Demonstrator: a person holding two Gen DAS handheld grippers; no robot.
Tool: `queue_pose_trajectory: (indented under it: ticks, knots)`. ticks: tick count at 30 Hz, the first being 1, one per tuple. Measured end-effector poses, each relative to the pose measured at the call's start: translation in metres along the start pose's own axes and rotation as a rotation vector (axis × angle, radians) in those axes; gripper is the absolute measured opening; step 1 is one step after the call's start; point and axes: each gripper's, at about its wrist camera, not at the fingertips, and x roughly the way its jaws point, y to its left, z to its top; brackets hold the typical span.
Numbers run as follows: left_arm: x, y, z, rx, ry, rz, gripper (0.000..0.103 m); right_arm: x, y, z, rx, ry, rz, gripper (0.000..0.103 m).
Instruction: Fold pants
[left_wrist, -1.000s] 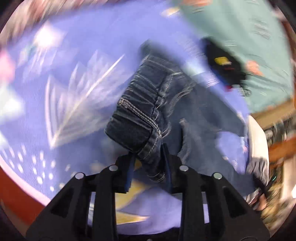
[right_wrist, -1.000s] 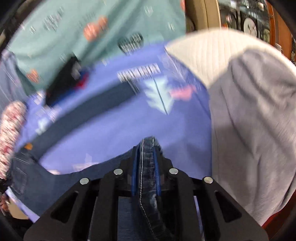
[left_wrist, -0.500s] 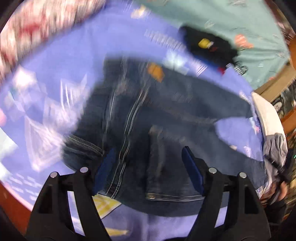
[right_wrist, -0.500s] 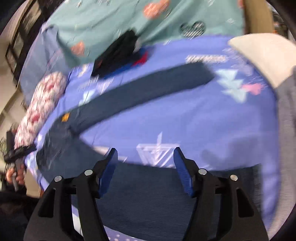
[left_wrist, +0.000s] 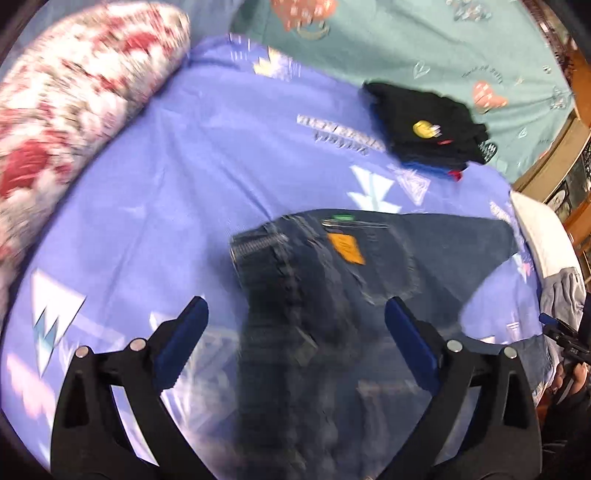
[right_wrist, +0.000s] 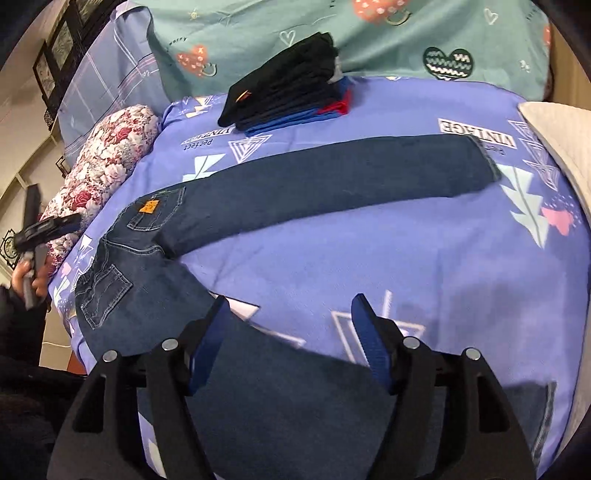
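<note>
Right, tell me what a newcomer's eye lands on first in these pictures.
First, the dark jeans spread across the purple bedsheet, legs splayed apart in a V and an orange tag on a back pocket. Next, the stack of folded clothes, black on top, at the far edge of the sheet by the teal pillow. Both the left tongs and the right tongs hang open over the denim, holding nothing.

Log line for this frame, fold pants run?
stage: jeans spread flat, legs apart, unfolded | left gripper: open over waist | right gripper: open over near leg | bed: folded stack behind
</note>
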Motion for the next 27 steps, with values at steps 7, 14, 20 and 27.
queue_pose_trajectory:
  ticks: [7, 14, 20, 27]
  knots:
    - [0.066, 0.032, 0.032, -0.127, 0.145, -0.184, 0.096, 0.042, 0.018, 0.0, -0.002, 0.074, 0.027, 0.069]
    - [0.066, 0.046, 0.023, -0.199, 0.213, -0.325, 0.096, 0.059, 0.022, 0.013, 0.007, 0.076, 0.03, 0.069]
    - [0.071, 0.055, 0.035, -0.259, 0.178, -0.407, 0.096, 0.066, 0.029, 0.015, 0.003, 0.075, 0.054, 0.069]
    - [0.095, 0.029, 0.054, -0.219, 0.205, -0.385, 0.095, 0.071, 0.033, 0.018, -0.011, 0.079, 0.049, 0.066]
